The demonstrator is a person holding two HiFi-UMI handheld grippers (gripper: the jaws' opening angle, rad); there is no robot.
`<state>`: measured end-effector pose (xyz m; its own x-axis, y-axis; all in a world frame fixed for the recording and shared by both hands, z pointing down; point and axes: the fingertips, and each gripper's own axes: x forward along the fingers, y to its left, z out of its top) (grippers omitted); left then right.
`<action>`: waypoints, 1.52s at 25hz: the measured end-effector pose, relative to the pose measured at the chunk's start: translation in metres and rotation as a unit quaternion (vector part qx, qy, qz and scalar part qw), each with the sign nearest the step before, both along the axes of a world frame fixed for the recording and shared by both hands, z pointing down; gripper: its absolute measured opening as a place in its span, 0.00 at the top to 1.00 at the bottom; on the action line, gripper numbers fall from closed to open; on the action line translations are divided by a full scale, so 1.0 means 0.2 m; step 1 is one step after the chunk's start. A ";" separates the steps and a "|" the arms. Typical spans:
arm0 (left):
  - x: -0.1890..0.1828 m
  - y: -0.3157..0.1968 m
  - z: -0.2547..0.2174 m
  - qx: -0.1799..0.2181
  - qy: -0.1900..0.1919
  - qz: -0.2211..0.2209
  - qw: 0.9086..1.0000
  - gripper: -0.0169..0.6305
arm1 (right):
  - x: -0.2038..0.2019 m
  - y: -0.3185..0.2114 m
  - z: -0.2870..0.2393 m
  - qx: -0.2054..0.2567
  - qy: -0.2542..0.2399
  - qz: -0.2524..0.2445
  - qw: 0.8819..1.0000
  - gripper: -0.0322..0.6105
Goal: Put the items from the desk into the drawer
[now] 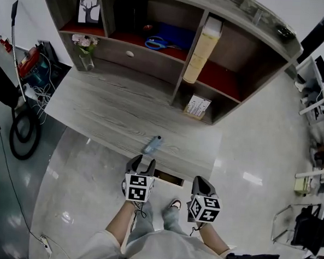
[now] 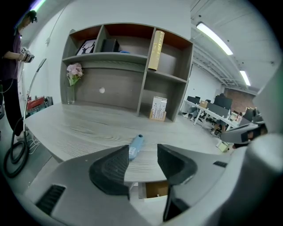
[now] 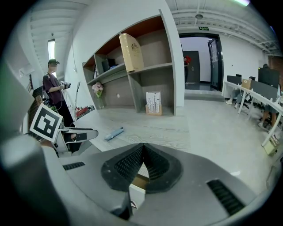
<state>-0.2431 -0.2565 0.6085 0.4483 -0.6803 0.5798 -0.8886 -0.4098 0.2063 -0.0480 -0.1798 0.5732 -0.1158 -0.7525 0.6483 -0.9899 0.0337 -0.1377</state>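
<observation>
A light blue tube-shaped item (image 1: 152, 145) lies on the grey wooden desk (image 1: 108, 109) near its front edge. Just below that edge a drawer (image 1: 167, 179) stands slightly pulled out, its wooden inside showing. My left gripper (image 1: 140, 166) hovers in front of the desk edge, short of the blue item (image 2: 135, 146). Its jaws (image 2: 142, 152) are open with nothing between them. My right gripper (image 1: 201, 184) hangs to the right, off the desk, and its jaws (image 3: 142, 148) are shut and empty. In the right gripper view the blue item (image 3: 114, 133) lies ahead to the left.
A shelf unit (image 1: 234, 26) stands at the desk's back, with a flower vase (image 1: 84, 50), blue scissors (image 1: 156, 42), a tall tan box (image 1: 201, 49) and a small box (image 1: 197, 107). A vacuum cleaner with hose (image 1: 27, 90) sits on the floor at left. A person (image 3: 55, 95) stands there.
</observation>
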 end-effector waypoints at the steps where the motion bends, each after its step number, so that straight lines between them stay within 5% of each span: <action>1: 0.00 -0.01 0.02 -0.001 -0.001 0.003 1.000 0.68 | 0.01 0.00 0.01 -0.002 0.000 0.002 1.000 0.95; 24: 0.06 -0.25 0.37 -0.031 -0.041 0.031 0.998 0.68 | 0.05 -0.01 0.21 -0.036 -0.012 0.029 0.999 0.95; 38: 0.04 -0.27 0.42 -0.042 -0.064 0.008 0.997 0.73 | 0.06 0.01 0.23 -0.042 -0.016 0.038 0.998 0.95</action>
<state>-0.2360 -0.3099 0.6931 0.3767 -0.6211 0.6873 -0.9036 -0.4096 0.1251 -0.0352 -0.1783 0.6194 -0.0822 -0.7036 0.7058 -0.9841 -0.0544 -0.1689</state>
